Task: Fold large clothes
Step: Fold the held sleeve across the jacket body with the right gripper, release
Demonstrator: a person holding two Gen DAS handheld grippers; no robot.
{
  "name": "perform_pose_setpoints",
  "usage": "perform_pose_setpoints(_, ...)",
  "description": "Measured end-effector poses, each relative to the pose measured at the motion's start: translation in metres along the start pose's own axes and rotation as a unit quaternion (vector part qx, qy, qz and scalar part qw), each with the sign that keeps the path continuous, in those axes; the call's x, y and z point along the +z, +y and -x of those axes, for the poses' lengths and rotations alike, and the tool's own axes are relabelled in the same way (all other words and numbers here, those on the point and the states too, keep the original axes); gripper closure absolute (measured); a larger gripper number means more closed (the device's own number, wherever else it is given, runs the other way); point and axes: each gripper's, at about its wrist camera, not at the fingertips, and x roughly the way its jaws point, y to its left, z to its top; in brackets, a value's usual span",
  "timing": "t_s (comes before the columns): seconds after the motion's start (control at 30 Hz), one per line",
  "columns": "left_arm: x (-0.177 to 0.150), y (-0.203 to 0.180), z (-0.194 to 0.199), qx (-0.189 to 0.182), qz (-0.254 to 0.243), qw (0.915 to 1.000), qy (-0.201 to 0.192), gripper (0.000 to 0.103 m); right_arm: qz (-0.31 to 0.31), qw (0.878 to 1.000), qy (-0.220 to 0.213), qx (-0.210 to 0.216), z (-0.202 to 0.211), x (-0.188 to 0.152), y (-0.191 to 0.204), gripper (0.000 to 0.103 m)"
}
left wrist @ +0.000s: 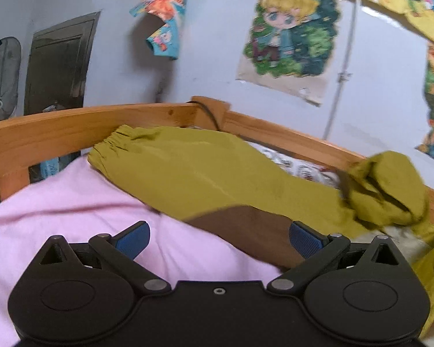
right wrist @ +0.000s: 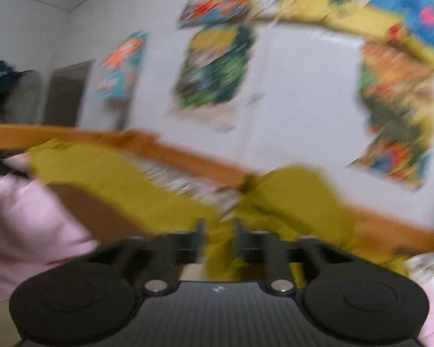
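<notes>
The left gripper (left wrist: 218, 238) has its blue-padded fingers (left wrist: 133, 238) spread wide with nothing between them, held over a pink cloth (left wrist: 58, 202) that covers the near left part of the bed. Beyond it, olive-green trousers (left wrist: 188, 173) lie across the bed, one leg running toward the far left so that its gathered cuff rests against the wooden bed rail (left wrist: 86, 127). A brown patch (left wrist: 254, 234) shows at the near edge of the trousers, between the fingers. At the right, part of the green cloth is lifted up in a bunch in front of the rail.

The right wrist view is badly blurred. The right gripper (right wrist: 218, 240) has its fingers close together, pinching a fold of the green trousers (right wrist: 289, 202) between them. Pink cloth (right wrist: 20, 217) shows on the left. Cartoon posters (left wrist: 289, 34) hang on the far wall behind the bed.
</notes>
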Motion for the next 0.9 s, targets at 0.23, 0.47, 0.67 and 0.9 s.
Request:
perform_pose_setpoints(0.23, 0.023, 0.029, -0.066, 0.088, 0.071, 0.9934, 0.021, 0.007, -0.056, 0.994, 0.066, 0.066, 0.054, -0.045, 0.021, 0.017)
perform_pose_setpoints(0.47, 0.027, 0.042, -0.092, 0.136, 0.164, 0.9770, 0.000, 0.064, -0.161, 0.979, 0.124, 0.006, 0.133, -0.087, 0.015, 0.012)
perform_pose_setpoints(0.67, 0.032, -0.005, -0.066, 0.118, 0.046, 0.9865, -0.104, 0.103, -0.268, 0.952, 0.134, -0.056, 0.173, -0.112, -0.001, 0.012)
perform_pose_setpoints(0.9, 0.050, -0.098, -0.011, -0.025, -0.094, 0.9724, -0.212, 0.103, -0.240, 0.963, 0.106, -0.058, 0.186, -0.112, -0.003, 0.012)
